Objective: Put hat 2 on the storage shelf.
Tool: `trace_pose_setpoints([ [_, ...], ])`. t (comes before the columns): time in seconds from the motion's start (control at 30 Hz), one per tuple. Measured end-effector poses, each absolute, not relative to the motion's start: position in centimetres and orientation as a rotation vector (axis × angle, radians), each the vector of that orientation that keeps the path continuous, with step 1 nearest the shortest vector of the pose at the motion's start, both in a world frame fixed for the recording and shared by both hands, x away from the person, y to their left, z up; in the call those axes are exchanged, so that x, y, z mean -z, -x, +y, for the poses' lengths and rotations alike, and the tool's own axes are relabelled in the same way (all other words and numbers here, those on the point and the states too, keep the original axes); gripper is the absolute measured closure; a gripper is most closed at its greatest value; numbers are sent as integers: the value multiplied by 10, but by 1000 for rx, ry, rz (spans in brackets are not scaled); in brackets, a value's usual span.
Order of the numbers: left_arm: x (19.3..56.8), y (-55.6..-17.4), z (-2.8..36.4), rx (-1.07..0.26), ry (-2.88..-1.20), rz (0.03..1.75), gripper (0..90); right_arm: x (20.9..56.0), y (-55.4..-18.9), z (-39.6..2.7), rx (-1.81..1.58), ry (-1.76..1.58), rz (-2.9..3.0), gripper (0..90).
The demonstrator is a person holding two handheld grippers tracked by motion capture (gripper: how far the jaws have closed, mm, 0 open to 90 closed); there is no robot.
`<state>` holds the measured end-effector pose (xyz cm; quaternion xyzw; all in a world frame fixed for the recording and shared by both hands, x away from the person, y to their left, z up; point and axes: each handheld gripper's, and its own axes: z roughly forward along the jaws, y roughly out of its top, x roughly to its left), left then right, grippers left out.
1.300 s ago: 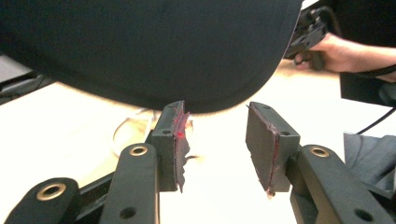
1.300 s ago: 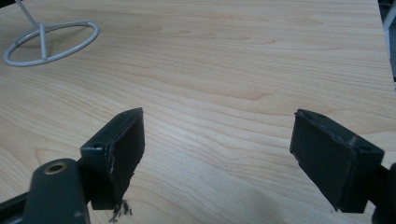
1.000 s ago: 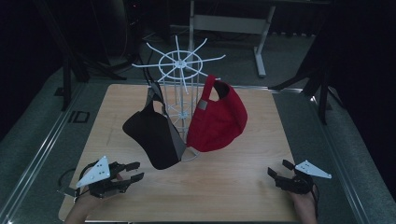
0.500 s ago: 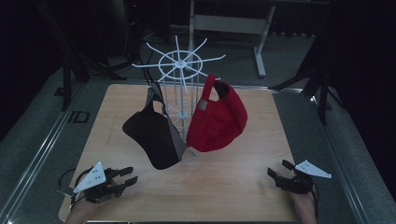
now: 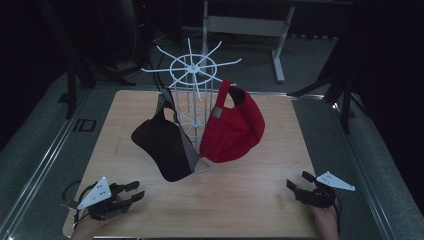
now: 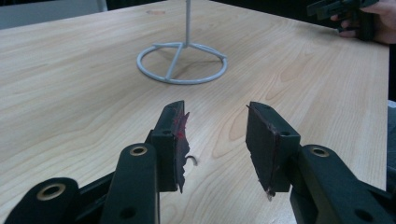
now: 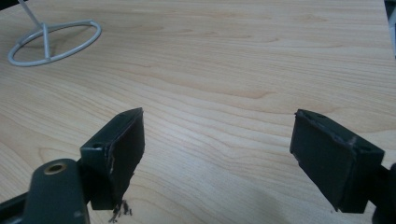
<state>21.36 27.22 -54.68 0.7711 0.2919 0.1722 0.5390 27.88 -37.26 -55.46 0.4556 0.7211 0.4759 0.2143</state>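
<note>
Left gripper [image 6: 212,140] low over pale wooden table [image 5: 250,200], jaws parted narrowly, nothing between. Right gripper [image 7: 217,154] spread wide, empty. Dark brown cap [image 5: 162,145] and red cap [image 5: 232,130] hung on white wire rack [image 5: 192,90] mid-table, well apart from both.

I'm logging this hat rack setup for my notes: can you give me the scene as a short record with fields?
surface: wooden table
rack: white wire stand, ring base on the table
dark cap: black cap hanging on the rack's left side
red cap: red cap hanging on the rack's right side
left gripper: left gripper near the table's front left corner, jaws apart, nothing between them
right gripper: right gripper near the front right corner, jaws wide apart, nothing between them
</note>
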Motion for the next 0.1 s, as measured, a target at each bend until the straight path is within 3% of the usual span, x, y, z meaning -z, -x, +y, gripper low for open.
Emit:
trace_pose_setpoints([
  [0.1,548,-214,270,-410,-1848,692,581,555,-279,-372,-1318,-1262,2002,177],
])
